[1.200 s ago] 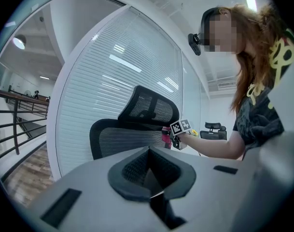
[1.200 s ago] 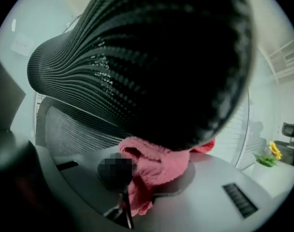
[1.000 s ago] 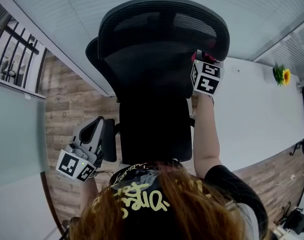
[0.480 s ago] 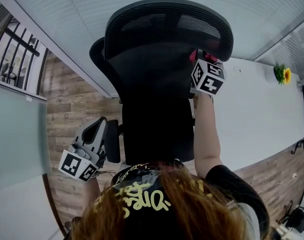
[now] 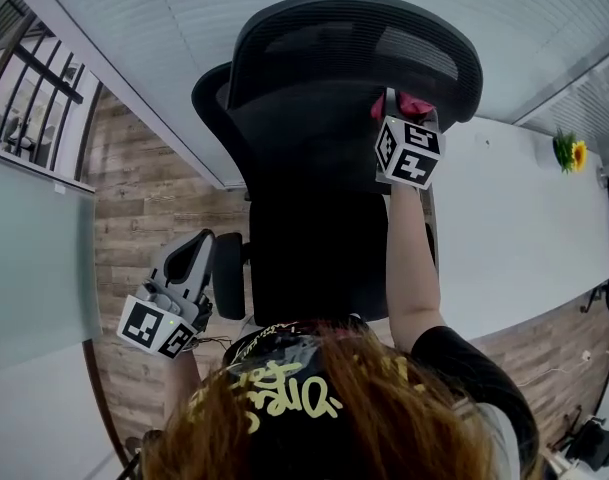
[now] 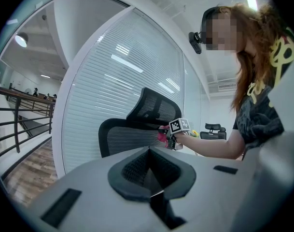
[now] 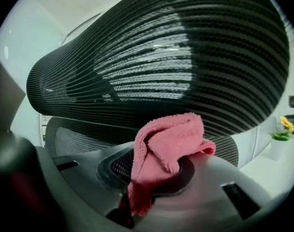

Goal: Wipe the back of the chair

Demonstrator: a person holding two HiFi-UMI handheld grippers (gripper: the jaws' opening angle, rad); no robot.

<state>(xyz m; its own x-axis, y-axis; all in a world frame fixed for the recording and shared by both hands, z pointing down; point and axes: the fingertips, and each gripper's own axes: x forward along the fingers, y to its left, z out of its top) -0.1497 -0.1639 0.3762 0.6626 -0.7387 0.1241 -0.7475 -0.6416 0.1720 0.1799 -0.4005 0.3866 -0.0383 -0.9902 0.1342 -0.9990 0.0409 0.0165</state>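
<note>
Right gripper (image 5: pixel 404 113) jaws pinch pink cloth (image 7: pixel 168 144) up at mesh chair back (image 5: pixel 314 148) for wiping; left gripper (image 5: pixel 189 263) hangs aside, jaws closed, empty.

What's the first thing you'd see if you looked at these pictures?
The big black mesh chair fills the middle, its back right in front of the person. Next comes the bright pink cloth, pinched in the right gripper and held up at the chair's back near its top. The left gripper hangs low at the chair's left side, shut on nothing.
</note>
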